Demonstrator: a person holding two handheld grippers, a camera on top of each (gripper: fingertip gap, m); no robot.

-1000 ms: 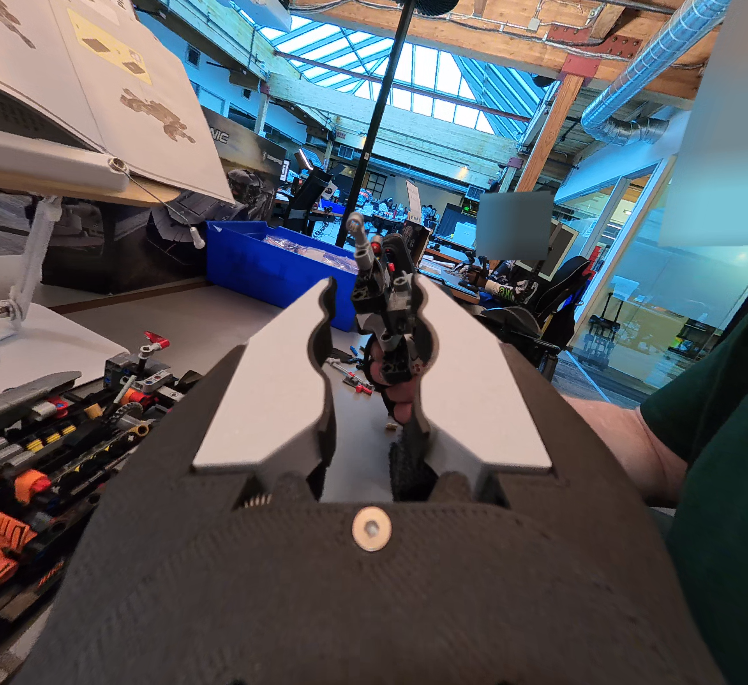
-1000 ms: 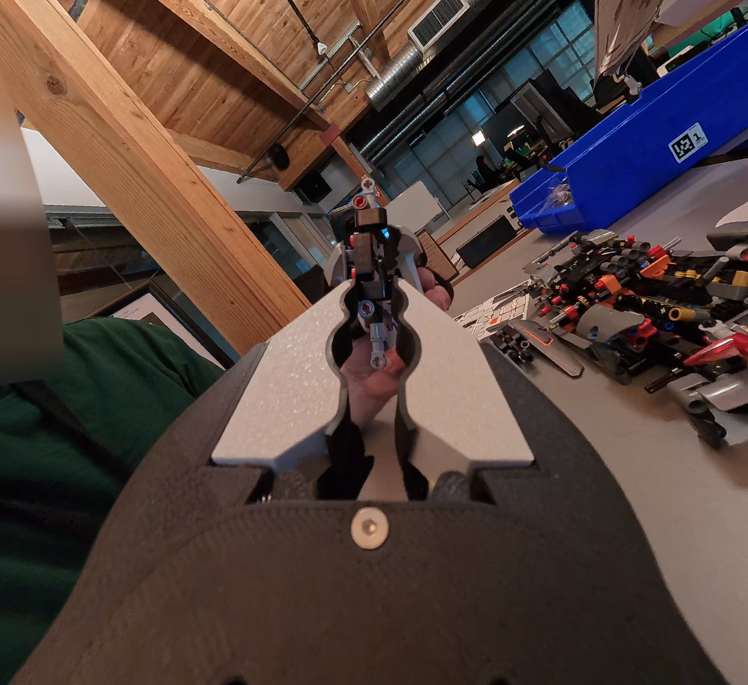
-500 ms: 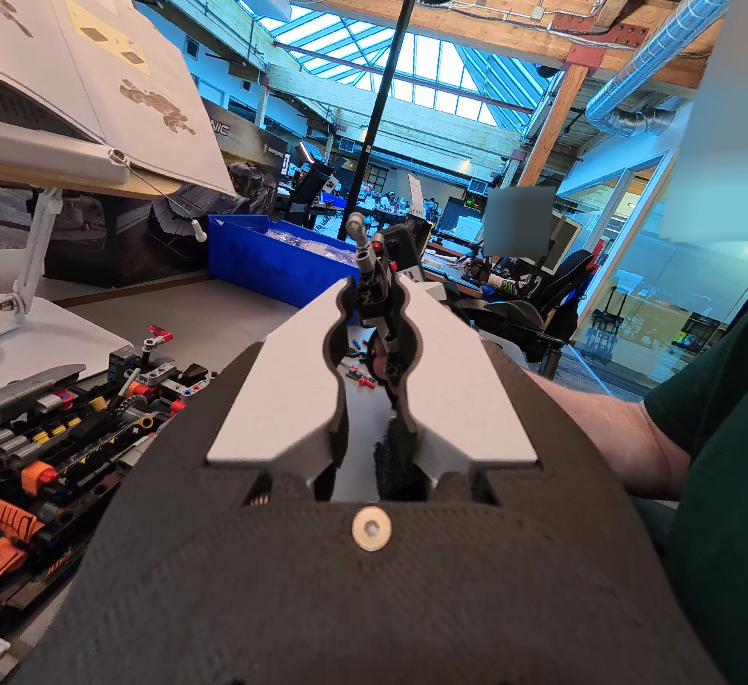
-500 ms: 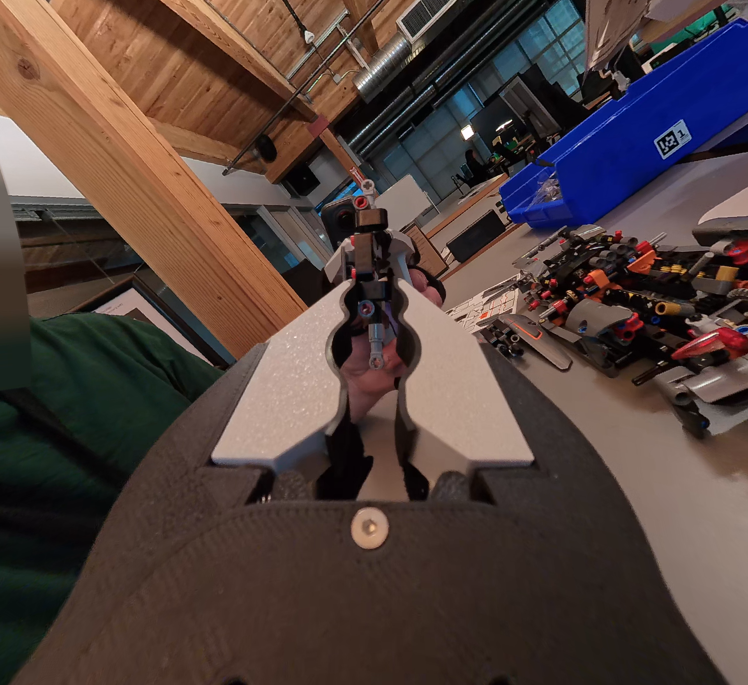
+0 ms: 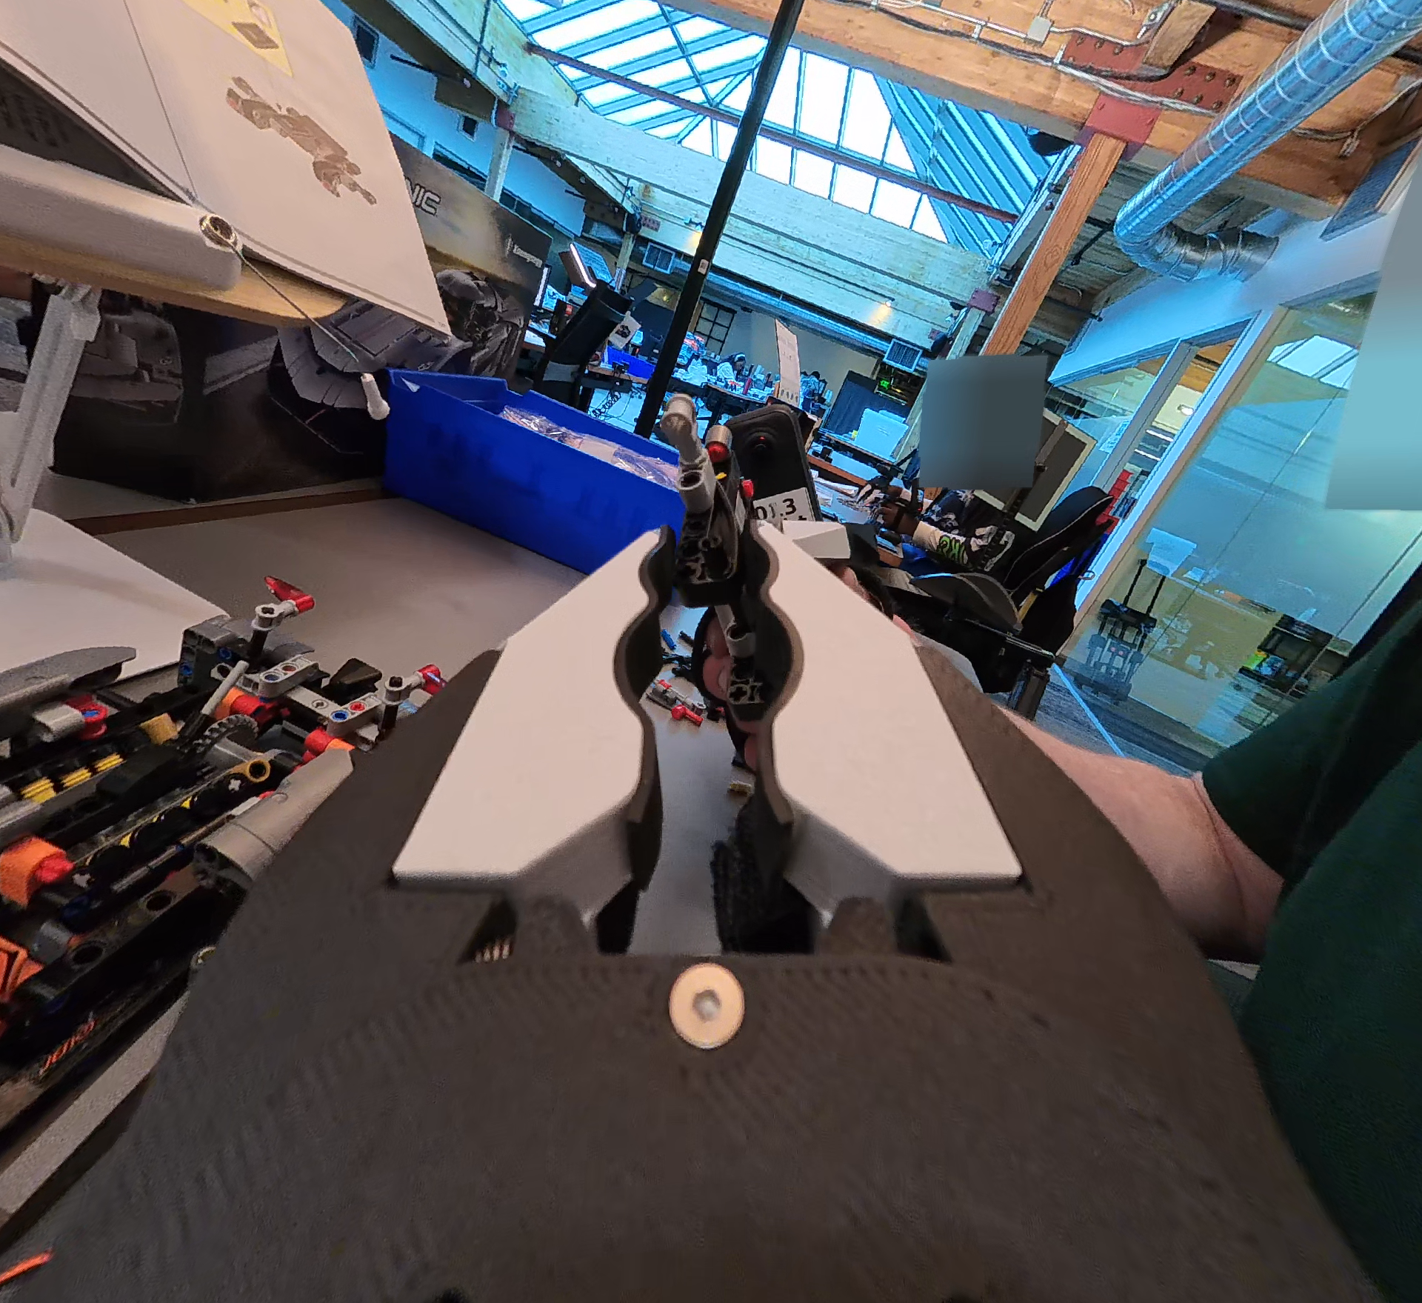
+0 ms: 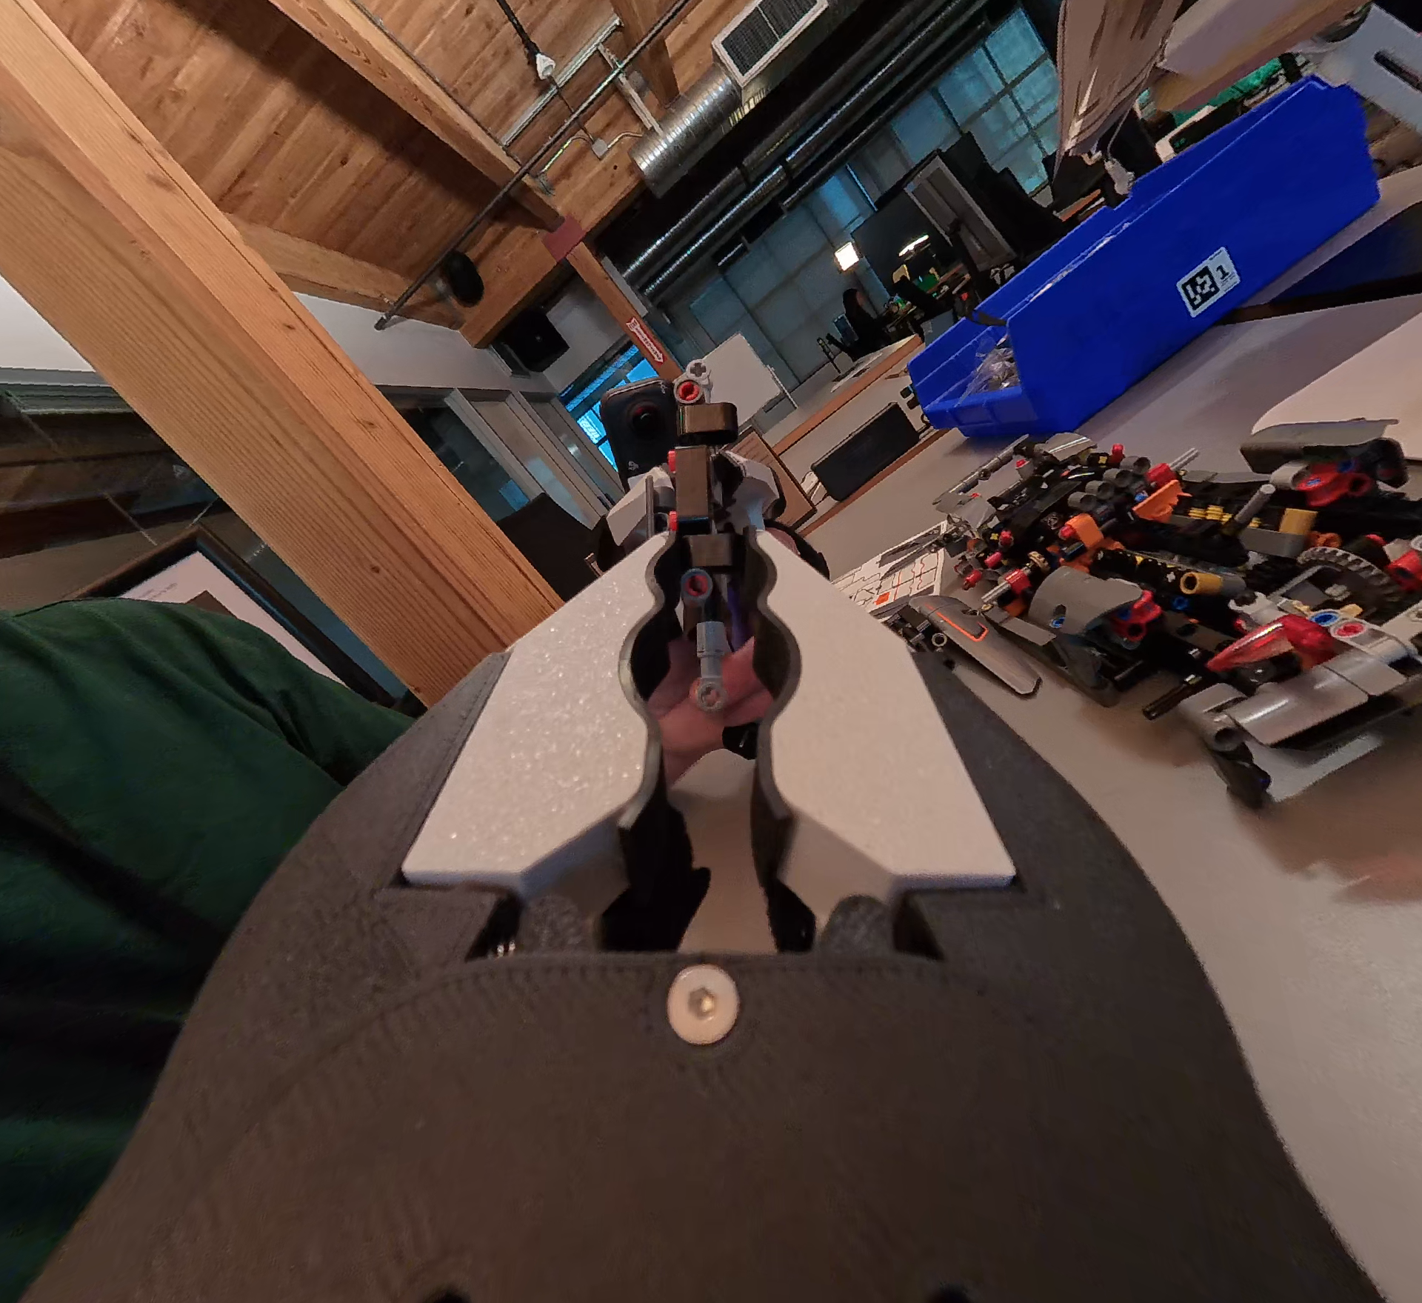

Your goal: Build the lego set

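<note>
A small black and grey lego sub-assembly (image 5: 704, 542) with red pins and a grey link rod is held in the air between both grippers, which face each other. My left gripper (image 5: 709, 552) is shut on its near end. My right gripper (image 6: 708, 552) is shut on the other end of the same sub-assembly (image 6: 692, 489). In each view the opposite gripper's fingers (image 5: 819, 539) and camera (image 6: 642, 419) show just behind the piece. The large lego car model (image 5: 154, 750) lies on the grey table, also seen in the right wrist view (image 6: 1193, 589).
A blue parts bin (image 5: 523, 481) (image 6: 1154, 289) stands at the table's back. An instruction booklet (image 5: 215, 81) sits on a raised stand. A sticker sheet (image 6: 900, 573) and loose small pieces (image 5: 677, 700) lie on the table. A person's green sleeve (image 6: 115, 766) is close by. Both grippers' tips are close together, under 4 cm apart. The large lego car model (image 5: 154, 750) is about 20 cm from both grippers' fingertips. It turns up in the right wrist view (image 6: 1249, 529) as well.
My left gripper was wide open a second ago and has closed onto the sub-assembly. My right gripper has kept its grip and tilted slightly.
</note>
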